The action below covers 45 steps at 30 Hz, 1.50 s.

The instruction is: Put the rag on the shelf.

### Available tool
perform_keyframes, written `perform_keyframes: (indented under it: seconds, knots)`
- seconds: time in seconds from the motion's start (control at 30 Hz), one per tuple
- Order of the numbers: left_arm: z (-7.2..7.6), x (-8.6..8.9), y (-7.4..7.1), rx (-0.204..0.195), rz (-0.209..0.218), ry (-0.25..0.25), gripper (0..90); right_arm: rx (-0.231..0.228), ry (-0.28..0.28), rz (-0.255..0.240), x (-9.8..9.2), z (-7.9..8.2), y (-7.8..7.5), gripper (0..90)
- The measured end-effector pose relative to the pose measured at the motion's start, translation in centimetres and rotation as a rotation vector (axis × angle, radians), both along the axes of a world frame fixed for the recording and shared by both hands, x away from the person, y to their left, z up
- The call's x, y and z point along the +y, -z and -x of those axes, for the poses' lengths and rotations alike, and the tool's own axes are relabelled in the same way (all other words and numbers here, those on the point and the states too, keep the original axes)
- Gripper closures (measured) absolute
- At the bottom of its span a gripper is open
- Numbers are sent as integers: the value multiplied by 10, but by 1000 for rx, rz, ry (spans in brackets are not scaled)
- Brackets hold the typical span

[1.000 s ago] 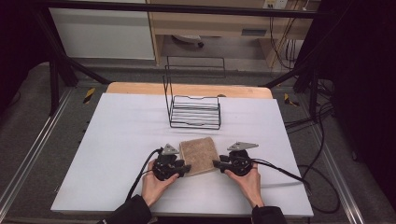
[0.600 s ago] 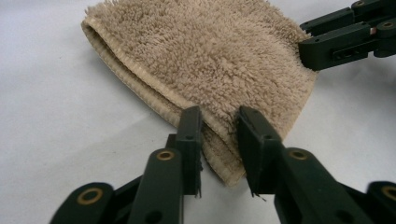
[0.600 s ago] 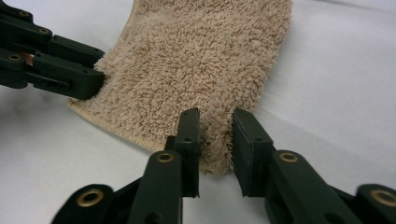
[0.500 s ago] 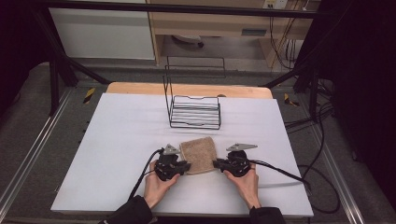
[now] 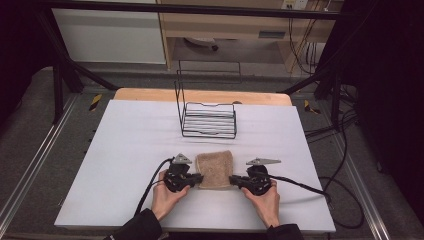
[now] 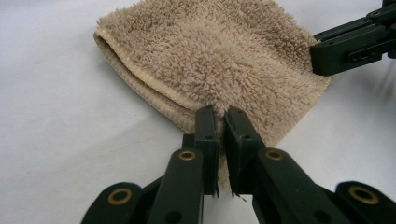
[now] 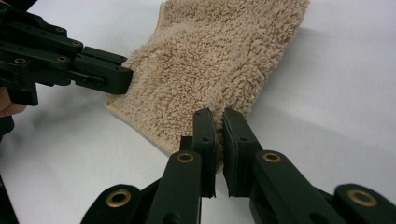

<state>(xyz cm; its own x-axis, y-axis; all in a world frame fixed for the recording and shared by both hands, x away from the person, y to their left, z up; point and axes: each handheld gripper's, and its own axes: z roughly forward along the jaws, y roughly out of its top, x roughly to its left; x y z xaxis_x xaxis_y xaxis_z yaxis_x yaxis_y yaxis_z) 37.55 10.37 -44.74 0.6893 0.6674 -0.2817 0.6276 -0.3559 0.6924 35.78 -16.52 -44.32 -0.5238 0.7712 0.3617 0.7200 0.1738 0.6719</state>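
Observation:
A folded tan terry towel (image 5: 215, 169) lies flat on the white table near the front edge. My left gripper (image 5: 200, 178) holds its left near edge; in the left gripper view the left gripper (image 6: 220, 113) has its jaws pinched on the towel (image 6: 210, 56). My right gripper (image 5: 233, 180) bites the right near edge, and the right gripper view has the right gripper (image 7: 219, 114) closed on the towel's (image 7: 219, 51) pile. Both pairs of jaws have just been closing with the towel between them. Each gripper view also catches the other gripper (image 6: 355, 44) (image 7: 100, 72) at the towel's far side.
A black wire rack (image 5: 207, 117) with a tall back frame stands at the table's far middle, behind the towel. The white table cover (image 5: 125, 150) spreads left and right of the hands. A black cable (image 5: 300, 184) trails off to the right.
Both grippers' jaws have closed onto the towel's near edges, and the towel now looks slightly narrower and bunched between them. The hands have hardly shifted.

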Motion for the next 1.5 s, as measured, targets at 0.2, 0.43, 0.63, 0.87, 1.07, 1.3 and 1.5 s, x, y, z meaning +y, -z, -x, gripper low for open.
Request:
perform_keyframes:
  seconds: [0.2, 0.43, 0.63, 0.87, 1.07, 1.3, 1.5]
  knots:
    - [3, -1, -1, -43, -21, 16, 790, -1, 12, 57, -1, 2, 4, 751]
    - [5, 6, -10, -108, -43, 28, 623, -109, -28, 82, -6, 1, 1, 539]
    - [2, 12, -14, -129, -52, 30, 461, -154, -64, 89, -8, -4, -1, 403]
    - [-2, 20, -15, -132, -56, 19, 285, -181, -69, 87, -9, -17, -4, 253]
    - [-3, 26, -17, -138, -43, 26, 190, -179, -55, 75, -12, -34, -7, 180]
    - [-4, 31, -16, -124, -32, 45, 125, -189, -19, 64, -13, -57, -8, 226]
    - [-5, 35, -16, -127, -35, 36, 109, -181, -5, 55, -11, -75, -1, 328]
